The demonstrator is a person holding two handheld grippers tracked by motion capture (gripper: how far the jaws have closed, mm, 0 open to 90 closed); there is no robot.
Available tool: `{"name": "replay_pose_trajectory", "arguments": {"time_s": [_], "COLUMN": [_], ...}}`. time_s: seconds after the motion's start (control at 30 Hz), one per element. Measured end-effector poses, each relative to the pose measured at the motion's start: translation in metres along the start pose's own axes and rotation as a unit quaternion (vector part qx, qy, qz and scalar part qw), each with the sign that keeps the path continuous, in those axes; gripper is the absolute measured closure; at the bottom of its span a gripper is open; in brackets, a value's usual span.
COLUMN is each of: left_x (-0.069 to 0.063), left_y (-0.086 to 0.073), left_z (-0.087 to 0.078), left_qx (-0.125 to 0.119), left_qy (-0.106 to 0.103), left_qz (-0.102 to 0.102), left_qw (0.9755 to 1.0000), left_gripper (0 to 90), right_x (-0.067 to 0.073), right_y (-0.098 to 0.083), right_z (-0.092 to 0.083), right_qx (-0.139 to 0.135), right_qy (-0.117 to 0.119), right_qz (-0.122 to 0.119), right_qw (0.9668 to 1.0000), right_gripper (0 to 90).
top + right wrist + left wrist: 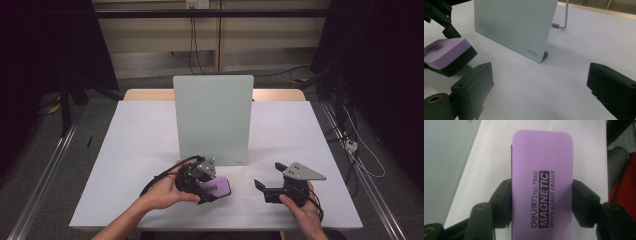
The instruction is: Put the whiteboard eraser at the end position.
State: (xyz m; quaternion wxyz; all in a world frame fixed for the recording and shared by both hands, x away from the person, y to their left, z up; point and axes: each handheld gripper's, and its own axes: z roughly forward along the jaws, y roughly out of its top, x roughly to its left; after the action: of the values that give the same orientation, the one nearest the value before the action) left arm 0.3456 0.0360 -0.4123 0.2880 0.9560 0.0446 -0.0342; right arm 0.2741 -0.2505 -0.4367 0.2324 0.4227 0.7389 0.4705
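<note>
High view: left gripper [212, 186] low over the white table [130, 150], clenched on a purple rectangular whiteboard eraser with a black felt base [218, 187], just in front of the upright pale grey-green board on its stand [213, 117]; right gripper [266, 176] near the table's front edge, jaws spread wide, nothing between them, well apart from the eraser. Left gripper view: black pads pressed on both long sides of the eraser [542, 180], printed label facing up, board at far left. Right gripper view: own jaws released and wide apart over bare tabletop; eraser [445, 53] at left, gripped by the other claw, tilted and raised above the table; board [514, 25] standing beyond.
</note>
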Motion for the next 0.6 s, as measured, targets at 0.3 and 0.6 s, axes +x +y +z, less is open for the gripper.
{"name": "replay_pose_trajectory", "arguments": {"time_s": [0.3, 0.6], "left_x": [0.005, 0.009], "left_y": [0.003, 0.006], "left_z": [0.009, 0.017], "left_qx": [-0.005, 0.011], "left_qy": [0.007, 0.041], "left_qz": [-0.005, -0.001], "left_qw": [0.9999, 0.9991], "left_gripper": [40.8, 40.7], "right_x": [-0.001, 0.0], "right_y": [0.0, 0.0], "right_z": [0.0, 0.0], "right_qx": [0.0, 0.0], "right_qy": [0.0, 0.001], "right_qz": [0.001, 0.0], "right_qw": [1.0, 1.0], "right_gripper": [6.6, 6.7]}}
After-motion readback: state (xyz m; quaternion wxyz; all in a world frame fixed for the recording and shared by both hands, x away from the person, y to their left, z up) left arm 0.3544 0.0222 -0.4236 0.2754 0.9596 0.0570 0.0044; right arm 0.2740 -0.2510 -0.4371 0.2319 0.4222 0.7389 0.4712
